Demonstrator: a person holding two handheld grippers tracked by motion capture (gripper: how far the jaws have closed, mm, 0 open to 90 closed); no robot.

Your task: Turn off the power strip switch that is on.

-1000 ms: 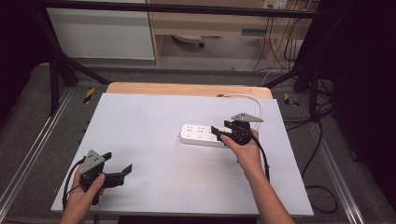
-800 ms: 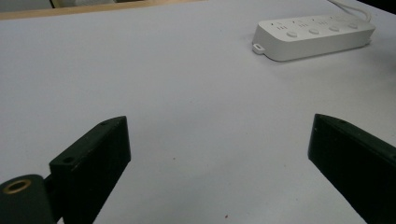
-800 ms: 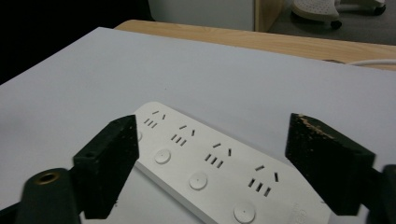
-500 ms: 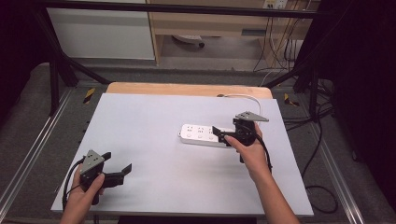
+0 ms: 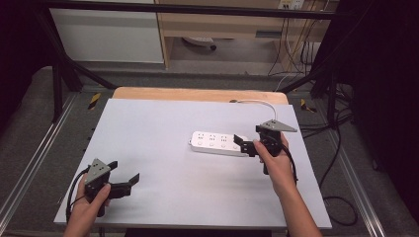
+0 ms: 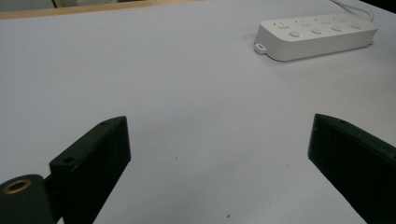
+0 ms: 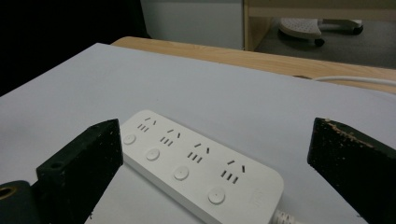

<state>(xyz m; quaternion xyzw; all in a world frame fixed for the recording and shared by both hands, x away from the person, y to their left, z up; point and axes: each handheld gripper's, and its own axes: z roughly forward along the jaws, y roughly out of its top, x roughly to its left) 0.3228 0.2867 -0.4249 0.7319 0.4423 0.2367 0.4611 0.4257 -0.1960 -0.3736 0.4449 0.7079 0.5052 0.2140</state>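
**White power strip lies free between two open grippers**

Pale grey table top (image 5: 163,128) fills the middle of the high view, with a strip of bare wood along its far edge. At the near left corner, the person's left hand (image 5: 89,207) holds the left gripper (image 5: 123,175) low over the surface. Its two black jaws stand wide apart with nothing between them, and they point toward the middle of the table. In the left gripper view those jaws frame bare table, and the strip sits well beyond them at the upper right.

Right of centre lies the white power strip (image 5: 217,143), flat on the table, long side running left to right. It has four socket groups and four round buttons on top. A white cable (image 5: 254,102) leaves its right end and curves back toward the far edge of the table.

Just beside the strip's right end is the right gripper (image 5: 243,144), held in the person's right hand (image 5: 274,160). Its jaws have just been opening and now stand wide. In the right gripper view the strip lies ahead between the two jaws, which rise apart on either side of it without touching it.
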